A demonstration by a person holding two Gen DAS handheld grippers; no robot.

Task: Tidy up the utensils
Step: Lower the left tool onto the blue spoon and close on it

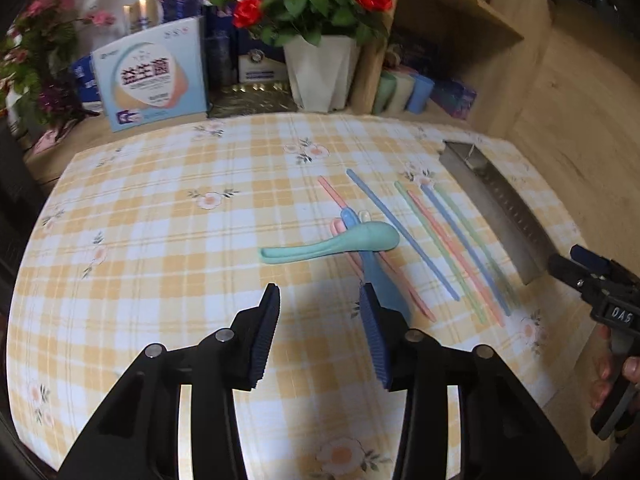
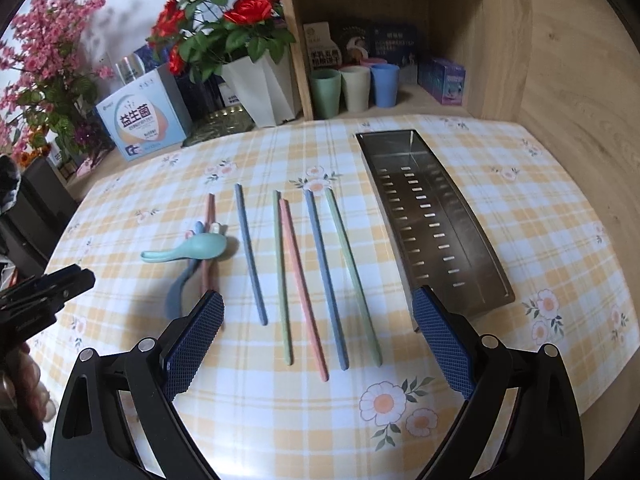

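Both tongs hang spread and empty: left tongs (image 1: 320, 292) near the green spoon (image 1: 332, 244), right tongs (image 2: 318, 312) over the chopsticks (image 2: 316, 276). Nothing lies in the metal tray (image 2: 436, 216) on the desk (image 2: 540, 200). Sorting seems barely begun; next comes pinching one thin stick.

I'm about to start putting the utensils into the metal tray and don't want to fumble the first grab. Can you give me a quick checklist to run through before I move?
1. Right gripper open and holding nothing: ok.
2. Left gripper open and holding nothing: ok.
3. Metal tray has nothing in it, open side up: ok.
4. Chopsticks between the right fingers lie flat, apart from the tray: ok, though they lie close together.
5. Green spoon free to lift alone: not ok; it lies across other spoons and a pink chopstick.
6. Whether the grippers will clear each other: cannot tell; the left one shows at the edge of the right view.
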